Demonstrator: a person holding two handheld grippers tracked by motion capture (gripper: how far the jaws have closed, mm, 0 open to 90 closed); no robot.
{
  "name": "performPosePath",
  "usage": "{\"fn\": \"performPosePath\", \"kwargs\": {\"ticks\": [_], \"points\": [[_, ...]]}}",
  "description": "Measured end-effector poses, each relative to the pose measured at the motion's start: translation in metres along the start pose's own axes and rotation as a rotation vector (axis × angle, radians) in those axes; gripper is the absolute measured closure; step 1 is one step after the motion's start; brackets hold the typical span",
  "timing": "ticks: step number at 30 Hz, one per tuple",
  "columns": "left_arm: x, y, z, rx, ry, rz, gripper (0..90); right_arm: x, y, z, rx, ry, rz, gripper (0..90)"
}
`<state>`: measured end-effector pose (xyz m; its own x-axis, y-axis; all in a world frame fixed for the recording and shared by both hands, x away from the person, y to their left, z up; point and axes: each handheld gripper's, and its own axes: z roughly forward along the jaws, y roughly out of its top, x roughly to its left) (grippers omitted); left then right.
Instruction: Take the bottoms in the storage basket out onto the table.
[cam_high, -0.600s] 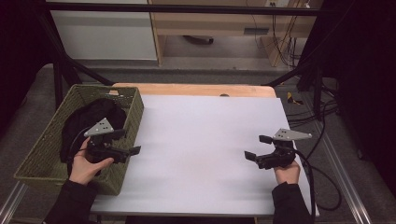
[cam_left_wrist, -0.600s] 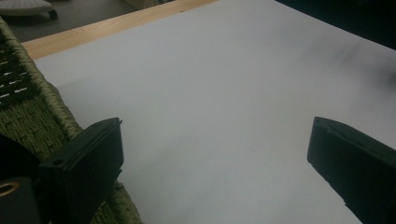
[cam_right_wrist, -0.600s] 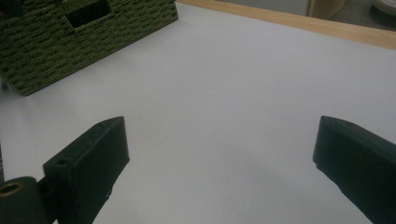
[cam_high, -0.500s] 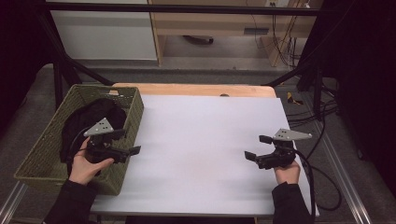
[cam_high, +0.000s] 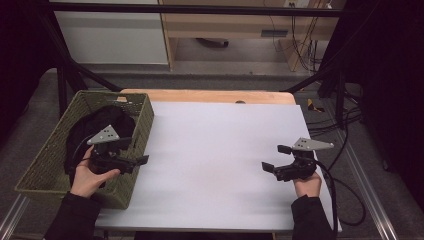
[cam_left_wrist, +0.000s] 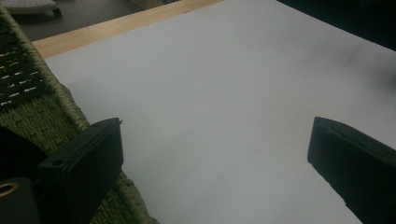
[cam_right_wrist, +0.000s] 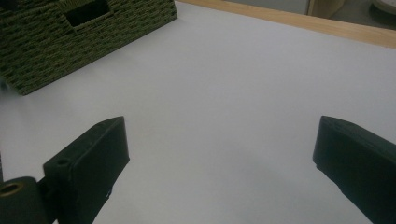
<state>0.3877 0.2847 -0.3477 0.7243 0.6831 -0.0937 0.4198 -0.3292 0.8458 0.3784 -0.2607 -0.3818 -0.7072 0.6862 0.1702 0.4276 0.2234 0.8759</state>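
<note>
Both grippers agape, basket (cam_high: 131, 111) left

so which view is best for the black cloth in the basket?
High view: it looks down into the green woven basket and shows the black cloth piled inside. The left gripper view catches just the basket's rim; the right gripper view shows its outer wall, contents hidden.

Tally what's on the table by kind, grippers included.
Basket: 1
Black cloth in the basket: 1
White sheet: 1
Grippers, left and right, both open: 2
Total: 5
</note>
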Motion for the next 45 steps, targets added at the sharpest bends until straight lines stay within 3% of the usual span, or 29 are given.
{"fn": "performPosePath", "kwargs": {"ticks": [21, 33, 34, 45], "points": [[0.015, 0.003, -0.019, 0.011, 0.057, -0.021, 3.6, 0.000, -0.001, 0.002, 0.012, -0.004, -0.002, 4.0], [0.036, 0.001, -0.037, 0.012, 0.127, -0.056, 3.7, 0.000, -0.001, 0.001, 0.007, -0.005, -0.004, 4.0], [0.040, 0.000, -0.040, 0.017, 0.149, -0.061, 3.7, 0.000, -0.001, 0.001, 0.005, -0.006, -0.004, 4.0], [0.060, -0.007, -0.053, 0.048, 0.232, -0.083, 3.7, 0.000, -0.001, 0.002, 0.011, -0.006, -0.003, 4.0]]}}
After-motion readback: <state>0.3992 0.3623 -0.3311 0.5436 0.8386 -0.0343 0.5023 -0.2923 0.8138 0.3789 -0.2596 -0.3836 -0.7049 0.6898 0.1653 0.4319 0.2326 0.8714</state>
